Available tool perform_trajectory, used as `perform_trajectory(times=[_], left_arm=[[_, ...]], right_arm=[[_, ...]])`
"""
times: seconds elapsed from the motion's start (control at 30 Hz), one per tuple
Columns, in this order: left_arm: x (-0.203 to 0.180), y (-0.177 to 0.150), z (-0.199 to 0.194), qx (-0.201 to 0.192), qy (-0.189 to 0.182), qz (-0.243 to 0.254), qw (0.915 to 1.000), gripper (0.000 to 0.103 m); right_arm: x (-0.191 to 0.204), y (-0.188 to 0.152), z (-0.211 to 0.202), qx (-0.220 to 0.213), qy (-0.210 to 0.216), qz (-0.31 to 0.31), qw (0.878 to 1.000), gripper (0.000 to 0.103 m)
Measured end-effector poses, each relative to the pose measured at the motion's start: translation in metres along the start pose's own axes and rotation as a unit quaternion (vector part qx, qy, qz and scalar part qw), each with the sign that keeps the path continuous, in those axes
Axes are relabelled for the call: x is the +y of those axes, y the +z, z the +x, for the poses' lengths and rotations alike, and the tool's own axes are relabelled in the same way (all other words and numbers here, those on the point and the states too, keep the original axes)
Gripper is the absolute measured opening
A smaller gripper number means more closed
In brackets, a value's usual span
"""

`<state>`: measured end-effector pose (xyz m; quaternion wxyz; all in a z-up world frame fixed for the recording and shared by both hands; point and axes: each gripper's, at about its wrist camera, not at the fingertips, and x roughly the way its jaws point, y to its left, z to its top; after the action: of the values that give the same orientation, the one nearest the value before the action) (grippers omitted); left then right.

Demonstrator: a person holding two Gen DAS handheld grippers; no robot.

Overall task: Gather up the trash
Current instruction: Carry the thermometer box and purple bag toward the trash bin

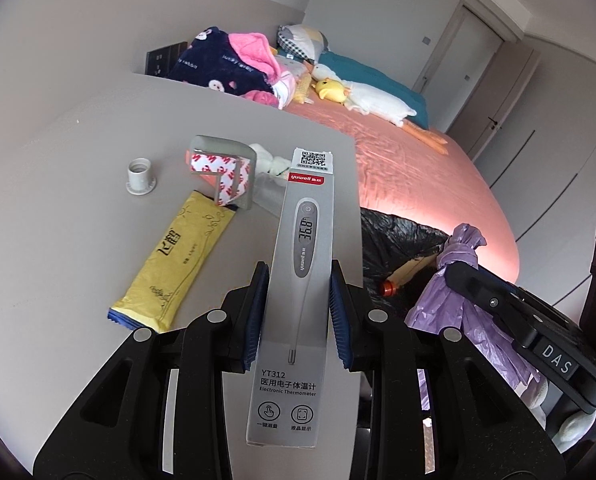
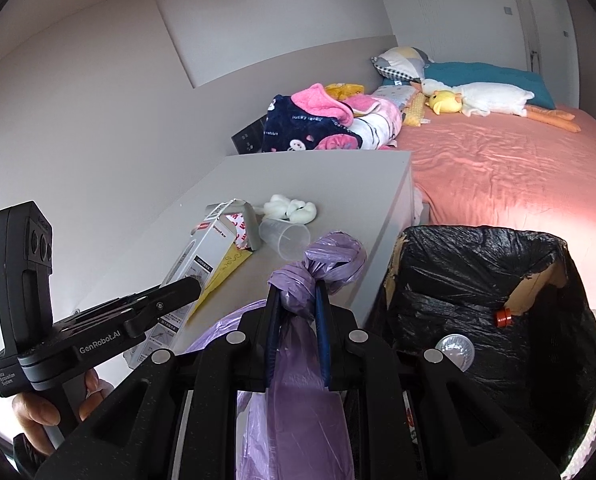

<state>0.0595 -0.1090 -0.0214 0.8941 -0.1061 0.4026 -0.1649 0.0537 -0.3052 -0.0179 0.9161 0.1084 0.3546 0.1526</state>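
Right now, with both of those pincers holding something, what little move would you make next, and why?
Probably carry the grey thermometer box, clamped in the left gripper, sideways over the black-lined cardboard bin. The box hangs above the grey tabletop, the bin stands open beside it, and the right gripper is shut on the knotted purple plastic bag.

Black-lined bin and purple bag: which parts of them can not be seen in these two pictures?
- Bin floor: right wrist view, hidden by the folds of the black liner and the right gripper.
- Purple bag bottom: cut off by the lower edge in the right wrist view.
- Bin in the left wrist view: mostly behind the thermometer box and the bag.
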Motion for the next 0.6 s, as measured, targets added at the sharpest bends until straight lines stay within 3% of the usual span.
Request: perform_trajectory(times=[0.6], left_arm=[[-0.059, 0.005, 0.036, 0.029, -0.047, 0.046, 0.9974, 0.030]], right_arm=[[-0.058, 0.000, -0.023, -0.017, -0.041, 0.046, 0.998, 0.018]])
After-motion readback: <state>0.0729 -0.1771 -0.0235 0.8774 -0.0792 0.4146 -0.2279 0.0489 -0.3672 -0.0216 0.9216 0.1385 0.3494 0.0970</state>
